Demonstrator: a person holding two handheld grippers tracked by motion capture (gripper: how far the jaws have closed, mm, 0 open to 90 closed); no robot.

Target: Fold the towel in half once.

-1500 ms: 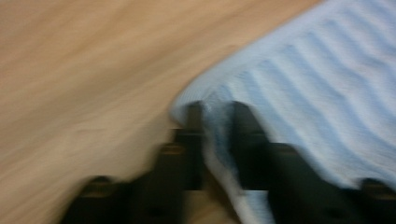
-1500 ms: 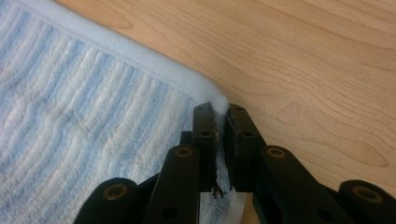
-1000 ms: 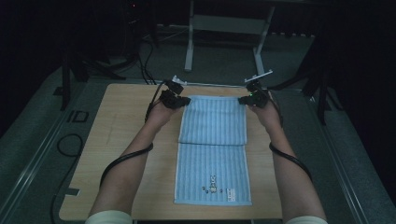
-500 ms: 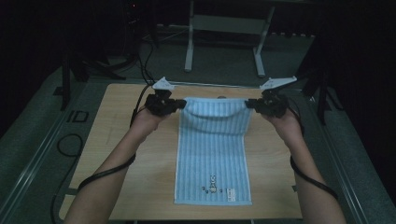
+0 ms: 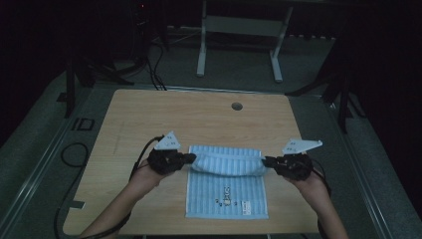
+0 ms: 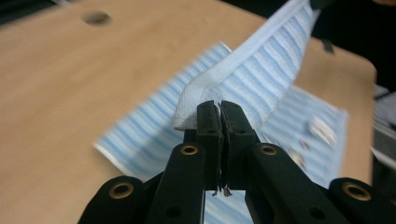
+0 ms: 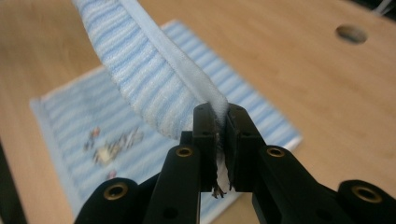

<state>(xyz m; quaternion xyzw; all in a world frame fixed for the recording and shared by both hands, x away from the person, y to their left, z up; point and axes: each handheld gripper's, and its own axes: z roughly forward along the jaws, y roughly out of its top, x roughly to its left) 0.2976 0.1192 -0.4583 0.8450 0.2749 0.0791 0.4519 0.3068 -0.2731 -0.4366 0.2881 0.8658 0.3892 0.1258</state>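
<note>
Two corners of the soft, light blue striped terry towel [image 5: 226, 181] sag between clamped left gripper [image 5: 191, 158] and right gripper [image 5: 264, 161]; hemmed corners suit gripping.

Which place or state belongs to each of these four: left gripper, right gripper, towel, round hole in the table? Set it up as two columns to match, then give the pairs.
Things:
1. left gripper
2. right gripper
3. towel
4. round hole

Places or states:
A. far half lifted and carried over the near half, which lies flat
B. in the bare wood of the table, beyond the towel
C. shut on the towel's corner at the left of the high view
D. shut on the towel's corner at the right of the high view

Pairs: 1-C, 2-D, 3-A, 4-B
</note>
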